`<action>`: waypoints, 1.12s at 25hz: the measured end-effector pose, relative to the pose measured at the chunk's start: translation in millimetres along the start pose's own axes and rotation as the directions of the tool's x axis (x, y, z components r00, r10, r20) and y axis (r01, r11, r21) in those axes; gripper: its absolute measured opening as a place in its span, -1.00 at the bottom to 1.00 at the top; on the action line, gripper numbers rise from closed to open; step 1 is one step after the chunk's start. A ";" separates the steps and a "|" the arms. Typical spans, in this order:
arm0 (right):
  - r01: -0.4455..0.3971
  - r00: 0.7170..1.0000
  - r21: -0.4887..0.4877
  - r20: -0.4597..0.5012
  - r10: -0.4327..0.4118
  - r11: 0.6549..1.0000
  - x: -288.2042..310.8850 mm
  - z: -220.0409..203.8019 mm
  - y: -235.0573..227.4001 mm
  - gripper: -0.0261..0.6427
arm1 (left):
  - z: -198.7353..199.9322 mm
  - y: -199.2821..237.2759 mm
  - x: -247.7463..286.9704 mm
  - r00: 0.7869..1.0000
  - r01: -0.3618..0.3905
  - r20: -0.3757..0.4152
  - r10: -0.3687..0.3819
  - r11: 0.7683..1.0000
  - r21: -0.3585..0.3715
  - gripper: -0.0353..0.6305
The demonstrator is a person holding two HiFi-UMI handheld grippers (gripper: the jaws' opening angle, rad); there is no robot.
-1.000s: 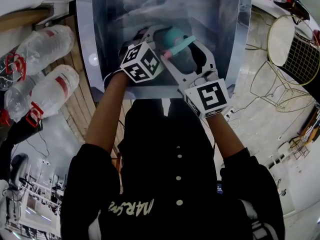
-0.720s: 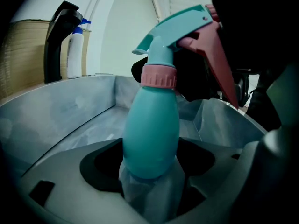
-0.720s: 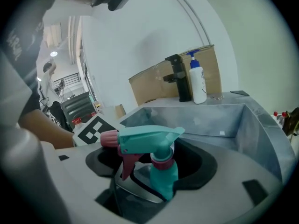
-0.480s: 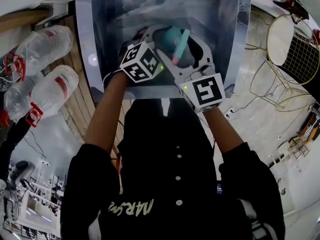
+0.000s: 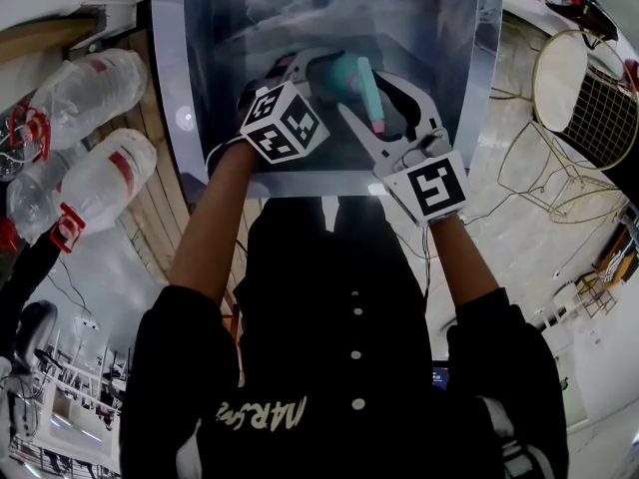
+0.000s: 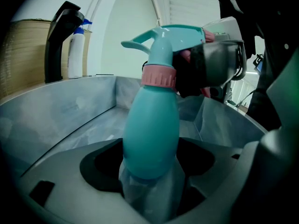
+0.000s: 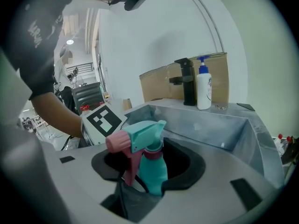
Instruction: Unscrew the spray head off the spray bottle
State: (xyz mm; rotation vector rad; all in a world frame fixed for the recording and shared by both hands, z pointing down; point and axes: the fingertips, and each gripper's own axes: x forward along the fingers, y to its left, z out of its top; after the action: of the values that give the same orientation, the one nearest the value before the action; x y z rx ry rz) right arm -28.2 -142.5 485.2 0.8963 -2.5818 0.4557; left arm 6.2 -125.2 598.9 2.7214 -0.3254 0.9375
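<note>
L gripper (image 6: 150, 181): jaws closed on lower body of bottle (image 6: 152, 129), held inside the sink (image 5: 230, 28). The bottle's long axis rises out of these jaws, slightly tilted. Head (image 7: 140, 135) is not yet off; pink collar (image 6: 159, 76) sits at the neck. R gripper (image 7: 142, 183): jaws have just been closing w/ the head between them. A firm clamp on both sides is not evident, so treat as open. Head bar lies crosswise to bottle axis, nozzle toward the operator. R gripper is nearer the head. Next move prob. needs a clamp there, then rotation abt bottle axis.
</note>
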 end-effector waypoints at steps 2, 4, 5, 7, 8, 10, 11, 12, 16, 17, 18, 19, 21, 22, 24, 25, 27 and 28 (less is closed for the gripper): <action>0.007 1.000 -0.014 -0.015 -0.007 1.000 -2.9 -3.0 -4.6 -0.39 | -0.4 0.6 -0.8 1.000 0.001 0.000 -0.001 1.000 0.001 0.22; -0.013 0.999 -0.048 -0.030 0.011 0.999 -4.1 -3.8 -7.0 -0.49 | 0.1 0.8 -1.4 1.000 0.002 -0.002 -0.002 1.000 0.001 0.22; -0.038 0.999 -0.070 -0.039 0.036 0.997 -4.1 -3.8 -6.6 -0.49 | 0.5 0.6 -1.5 1.000 0.003 -0.004 -0.003 1.000 0.001 0.22; -0.120 0.992 -0.124 -0.064 0.112 0.985 -3.2 -3.5 -4.1 -0.49 | 0.5 0.5 -1.7 1.000 0.006 -0.007 -0.006 1.000 0.002 0.22; -0.173 0.983 -0.160 -0.085 0.161 0.972 -3.0 -3.9 -2.9 -0.49 | 0.4 0.5 -1.6 1.000 0.007 -0.008 -0.007 1.000 0.003 0.22; -0.291 0.954 -0.241 -0.150 0.261 0.926 -4.1 -6.8 -1.0 -0.49 | 0.3 0.0 -1.2 1.000 0.010 -0.008 -0.010 1.000 0.007 0.22; -0.350 0.933 -0.280 -0.185 0.307 0.894 -5.0 -8.4 0.0 -0.50 | 0.3 -0.4 -1.1 1.000 0.012 -0.008 -0.012 1.000 0.009 0.22; -0.405 0.911 -0.314 -0.217 0.351 0.859 -5.8 -9.7 1.2 -0.50 | 0.2 -0.7 -1.3 1.000 0.015 -0.007 -0.015 1.000 0.012 0.22; -0.547 0.834 -0.324 -0.293 0.468 0.772 -7.2 -9.6 1.1 -0.50 | 0.2 -0.5 -2.0 1.000 0.021 -0.005 -0.021 1.000 0.011 0.22; -0.552 0.829 -0.311 -0.305 0.469 0.773 -8.0 -10.2 -0.4 -0.50 | 0.5 -0.5 -1.5 1.000 0.021 -0.004 -0.021 1.000 0.010 0.22; -0.547 0.831 -0.303 -0.310 0.462 0.780 -9.0 -11.0 -1.6 -0.50 | 0.9 -0.9 -0.7 1.000 0.020 -0.003 -0.020 1.000 0.009 0.22; -0.534 0.838 -0.299 -0.309 0.449 0.791 -10.1 -11.6 -2.2 -0.49 | 1.1 -1.6 -0.2 1.000 0.020 -0.002 -0.020 1.000 0.009 0.22; -0.500 0.858 -0.291 -0.295 0.421 0.815 -11.1 -11.6 -1.8 -0.47 | 0.6 -2.3 -0.6 1.000 0.021 -0.002 -0.021 1.000 0.010 0.22; -0.486 0.866 -0.287 -0.287 0.409 0.826 -11.1 -11.6 -1.6 -0.41 | 0.3 -2.3 -1.0 1.000 0.022 -0.002 -0.022 1.000 0.011 0.22; -0.460 0.878 -0.276 -0.280 0.387 0.844 -11.8 -12.7 -2.8 -0.24 | 0.4 -2.4 -1.3 1.000 0.022 -0.002 -0.022 1.000 0.012 0.22; -0.445 0.885 -0.274 -0.279 0.372 0.853 -12.7 -13.4 -4.7 -0.19 | 0.6 -2.6 -1.3 1.000 0.022 -0.001 -0.022 1.000 0.012 0.22; -0.389 0.910 -0.264 -0.260 0.323 0.882 -16.1 -13.0 -11.4 -0.06 | 0.6 -2.9 -1.5 1.000 0.020 0.000 -0.020 1.000 0.011 0.22; -0.343 0.928 -0.246 -0.236 0.287 0.907 -19.0 -10.9 -15.7 -0.03 | 0.5 -2.9 -1.6 1.000 0.019 0.000 -0.019 1.000 0.011 0.22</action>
State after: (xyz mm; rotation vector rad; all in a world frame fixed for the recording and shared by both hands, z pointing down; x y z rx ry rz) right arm -1.7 -139.8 489.2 0.3162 -2.5277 0.2329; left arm 6.2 -122.4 597.1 2.7291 -0.2945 0.9370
